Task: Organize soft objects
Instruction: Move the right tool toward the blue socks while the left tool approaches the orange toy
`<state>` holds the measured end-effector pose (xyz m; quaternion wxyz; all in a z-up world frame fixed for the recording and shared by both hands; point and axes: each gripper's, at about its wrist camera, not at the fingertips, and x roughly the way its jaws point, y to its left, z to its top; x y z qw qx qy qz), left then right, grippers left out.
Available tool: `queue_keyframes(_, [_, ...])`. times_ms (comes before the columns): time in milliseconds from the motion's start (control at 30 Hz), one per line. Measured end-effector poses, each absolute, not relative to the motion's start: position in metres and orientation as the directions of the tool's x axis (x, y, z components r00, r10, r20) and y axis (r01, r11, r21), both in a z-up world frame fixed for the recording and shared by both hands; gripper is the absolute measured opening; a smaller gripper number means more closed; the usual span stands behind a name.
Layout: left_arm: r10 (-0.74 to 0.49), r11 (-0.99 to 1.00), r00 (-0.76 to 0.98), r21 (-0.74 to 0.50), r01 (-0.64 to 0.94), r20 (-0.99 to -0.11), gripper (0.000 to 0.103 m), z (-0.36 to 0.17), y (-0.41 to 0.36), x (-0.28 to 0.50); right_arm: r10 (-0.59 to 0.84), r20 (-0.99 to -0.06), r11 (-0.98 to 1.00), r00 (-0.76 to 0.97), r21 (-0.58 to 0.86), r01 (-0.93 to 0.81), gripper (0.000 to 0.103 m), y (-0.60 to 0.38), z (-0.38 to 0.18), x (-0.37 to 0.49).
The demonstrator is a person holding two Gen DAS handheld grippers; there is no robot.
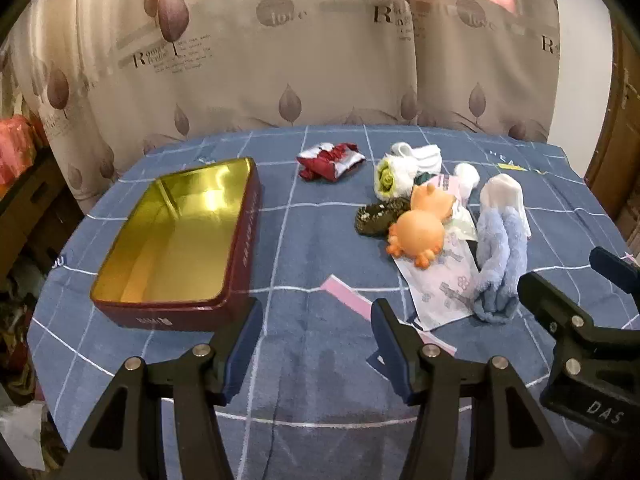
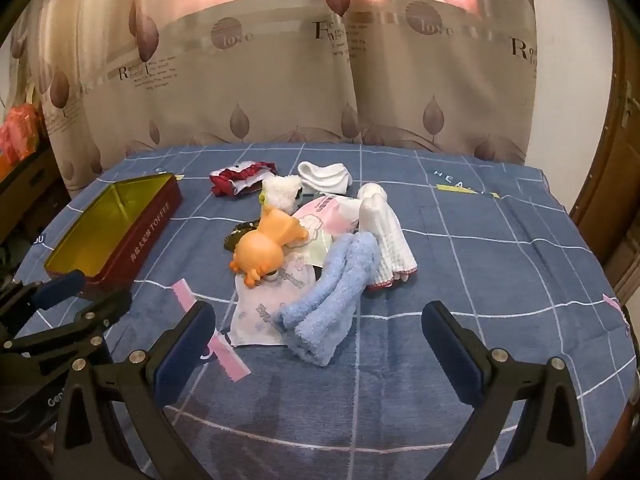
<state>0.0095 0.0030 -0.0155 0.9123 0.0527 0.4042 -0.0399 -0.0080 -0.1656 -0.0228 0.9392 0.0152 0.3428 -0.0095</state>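
An open red tin (image 1: 240, 248) with a bare gold inside sits on the left of the blue checked cloth. To its right is a heap: an orange rubber toy (image 1: 418, 236), a light blue fuzzy sock (image 2: 332, 300), a white ribbed sock (image 2: 388, 236), a white fluffy piece (image 1: 392, 176), a dark patterned piece (image 1: 374, 218) and a printed plastic packet (image 1: 440, 288). A red-and-white cloth (image 1: 330, 160) lies apart at the back. My left gripper (image 1: 316, 344) hovers open over bare cloth. My right gripper (image 2: 318, 312) stands wide open just short of the blue sock, touching nothing.
A pink paper strip (image 1: 348, 296) lies in front of the heap. A small white sock (image 2: 326, 176) lies at the back. A leaf-print curtain (image 1: 320, 60) hangs behind the table. Boxes and clutter (image 1: 20, 152) stand left, a wooden door (image 2: 616, 184) right.
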Motion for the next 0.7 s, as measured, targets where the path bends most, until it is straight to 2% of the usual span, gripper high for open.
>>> queue_keyframes(233, [-0.067, 0.992, 0.651, 0.021, 0.126, -0.756, 0.058, -0.0228, 0.007, 0.0121, -0.005, -0.648, 0.999, 0.762, 0.025, 0.028, 0.102, -0.1666, -0.0252, -0.0069])
queue_keyframes(700, [-0.03, 0.991, 0.65, 0.063, 0.12, -0.759, 0.058, -0.0227, 0.0047, 0.0101, 0.0, -0.656, 0.999, 0.754, 0.026, 0.024, 0.102, -0.1638, -0.0266, -0.0057])
